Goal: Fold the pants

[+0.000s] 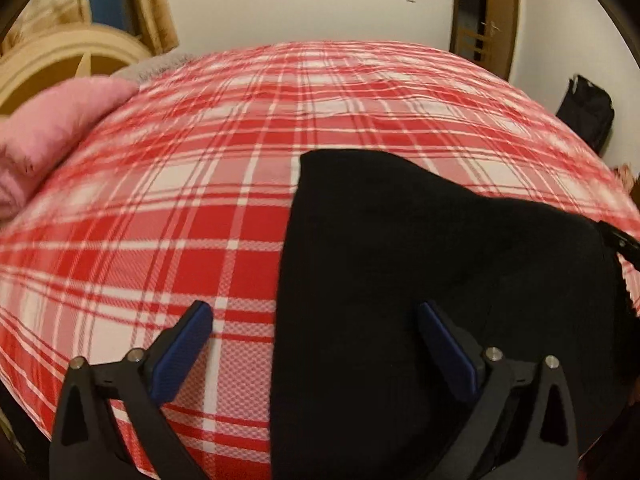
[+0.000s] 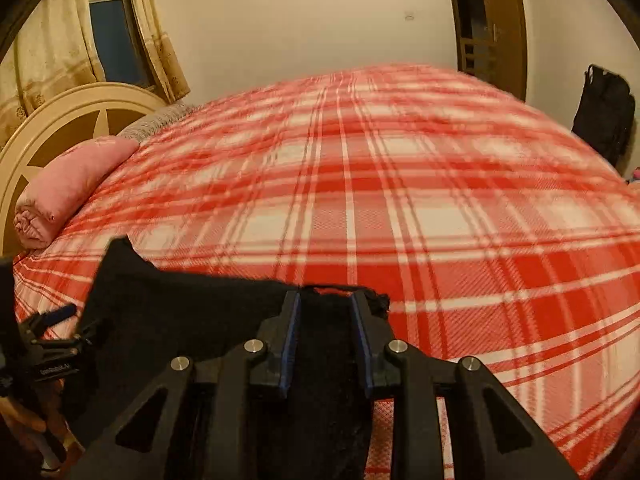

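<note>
Black pants [image 1: 420, 260] lie on plaid bedspread [image 1: 180, 200], near edge. Right gripper [image 2: 325, 300] pinches their hem; left gripper [image 1: 316, 316] spread wide, empty. Best: left grabs matching corner, lift evenly.

Bed [image 1: 192, 184] in red-and-white plaid cover, black pants [image 1: 420, 260] and pink rolled blanket [image 2: 68, 188] on it

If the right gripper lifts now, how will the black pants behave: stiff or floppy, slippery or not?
Probably floppy: the black pants lie in soft folds on the plaid bedspread. The fabric looks fuzzy and thick, so it likely will not slip from the right gripper, closed on its edge. The left gripper is open, so the unheld side would probably sag.
</note>
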Available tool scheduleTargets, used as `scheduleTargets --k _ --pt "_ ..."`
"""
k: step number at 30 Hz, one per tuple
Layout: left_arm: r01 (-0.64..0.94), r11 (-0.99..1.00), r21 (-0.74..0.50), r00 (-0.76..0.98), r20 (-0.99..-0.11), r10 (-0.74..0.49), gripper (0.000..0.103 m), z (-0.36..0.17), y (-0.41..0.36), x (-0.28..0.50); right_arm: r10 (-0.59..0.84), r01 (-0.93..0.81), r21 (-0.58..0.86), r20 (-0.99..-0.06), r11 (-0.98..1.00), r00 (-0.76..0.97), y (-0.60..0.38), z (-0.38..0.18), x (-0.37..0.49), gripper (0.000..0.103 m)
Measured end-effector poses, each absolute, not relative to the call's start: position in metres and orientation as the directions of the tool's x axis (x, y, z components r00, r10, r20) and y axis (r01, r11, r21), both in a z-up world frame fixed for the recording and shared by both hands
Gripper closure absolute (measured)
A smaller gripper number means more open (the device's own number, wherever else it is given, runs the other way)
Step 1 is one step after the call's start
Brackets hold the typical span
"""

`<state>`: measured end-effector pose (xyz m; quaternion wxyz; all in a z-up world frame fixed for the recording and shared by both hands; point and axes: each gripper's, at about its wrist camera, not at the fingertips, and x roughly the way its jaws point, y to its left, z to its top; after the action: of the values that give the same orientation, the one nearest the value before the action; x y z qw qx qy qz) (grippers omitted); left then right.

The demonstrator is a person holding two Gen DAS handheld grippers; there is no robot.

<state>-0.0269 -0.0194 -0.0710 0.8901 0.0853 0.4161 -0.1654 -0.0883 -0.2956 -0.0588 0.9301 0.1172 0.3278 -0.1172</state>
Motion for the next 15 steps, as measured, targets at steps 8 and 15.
scheduleTargets --k 8,15 --pt "0.366 0.930 0.039 0.587 -0.785 -0.199 0.000 -0.064 -0.020 -0.031 0.130 -0.015 0.183 -0.636 0.983 0.761 -0.209 -0.038 -0.014 0.076" --pt "0.351 0.936 0.003 0.566 -0.797 -0.210 0.000 -0.067 -0.006 -0.033 0.182 -0.100 0.152 -0.788 0.983 0.588 -0.159 -0.101 0.072 0.076"
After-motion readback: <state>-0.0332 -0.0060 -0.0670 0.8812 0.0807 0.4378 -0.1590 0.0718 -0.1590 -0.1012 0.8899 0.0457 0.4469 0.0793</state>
